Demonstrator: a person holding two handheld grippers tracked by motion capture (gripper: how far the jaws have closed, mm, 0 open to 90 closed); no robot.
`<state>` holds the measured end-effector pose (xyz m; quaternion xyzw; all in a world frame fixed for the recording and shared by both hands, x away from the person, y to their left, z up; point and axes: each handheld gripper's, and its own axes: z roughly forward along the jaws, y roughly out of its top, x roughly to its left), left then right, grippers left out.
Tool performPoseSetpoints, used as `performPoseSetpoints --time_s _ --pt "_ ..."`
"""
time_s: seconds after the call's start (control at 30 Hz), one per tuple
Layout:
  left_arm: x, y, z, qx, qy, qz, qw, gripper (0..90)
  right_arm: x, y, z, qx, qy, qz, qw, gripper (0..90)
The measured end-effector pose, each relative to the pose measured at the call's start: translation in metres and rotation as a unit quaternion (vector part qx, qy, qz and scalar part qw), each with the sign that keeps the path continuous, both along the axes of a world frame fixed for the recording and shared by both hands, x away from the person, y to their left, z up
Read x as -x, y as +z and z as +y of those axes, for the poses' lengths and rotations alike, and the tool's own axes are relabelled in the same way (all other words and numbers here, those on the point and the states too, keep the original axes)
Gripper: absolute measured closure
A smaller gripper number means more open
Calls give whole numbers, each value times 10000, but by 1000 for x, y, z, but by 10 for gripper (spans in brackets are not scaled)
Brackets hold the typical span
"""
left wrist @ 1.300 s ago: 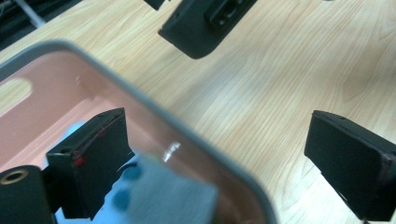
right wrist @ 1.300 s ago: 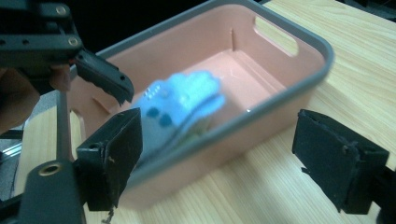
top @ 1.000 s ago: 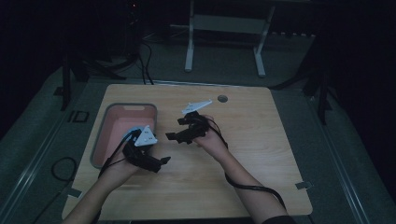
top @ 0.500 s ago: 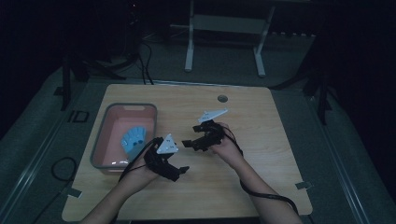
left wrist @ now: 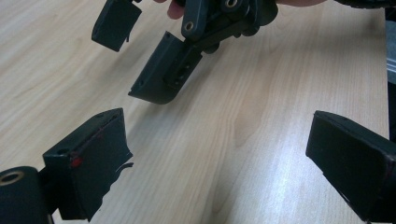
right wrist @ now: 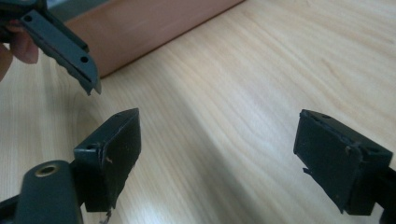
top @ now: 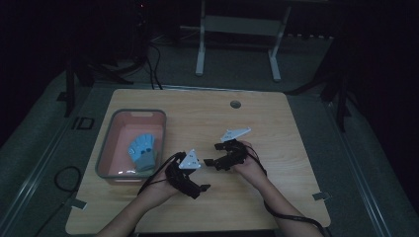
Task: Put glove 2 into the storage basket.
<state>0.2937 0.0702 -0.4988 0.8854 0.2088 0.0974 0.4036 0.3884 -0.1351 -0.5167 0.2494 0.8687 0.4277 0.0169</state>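
Observation:
A pink tray [top: 109, 140] stands on the left part of the wooden table, and a blue and grey cloth item [top: 142, 151] lies inside it. My left gripper [top: 200, 189] hovers right of the tray near the front of the table, open and empty; its jaws [left wrist: 219, 158] frame bare wood. My right gripper [top: 213, 154] is just beyond it, open too, with nothing between its jaws [right wrist: 219, 154]. The two grippers face each other, a short gap apart. In the left gripper view the right gripper's fingers [left wrist: 163, 70] hang at the top.
The wooden table [top: 276, 123] has a round cable hole [top: 235, 104] near its far edge. The tray's pink wall [right wrist: 154, 23] runs across the top of the right gripper view, behind a finger of the left gripper [right wrist: 60, 42]. Cables trail from both grippers toward the front edge.
My left gripper has pulled away from the tray to the right and nearer the front, uncovering the blue item. My right gripper has shifted right and toward the front.

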Motion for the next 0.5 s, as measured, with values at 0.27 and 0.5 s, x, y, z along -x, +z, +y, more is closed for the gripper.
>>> performPoseSetpoints --time_s 0.27,0.5 --pt "3 -16 -13 21 -220 98 9997 59 10 -16 -14 3 18 31 10000 150" --pt "5 -29 -21 -34 -416 178 9990 59 17 -27 -24 12 -47 36 10000 150"
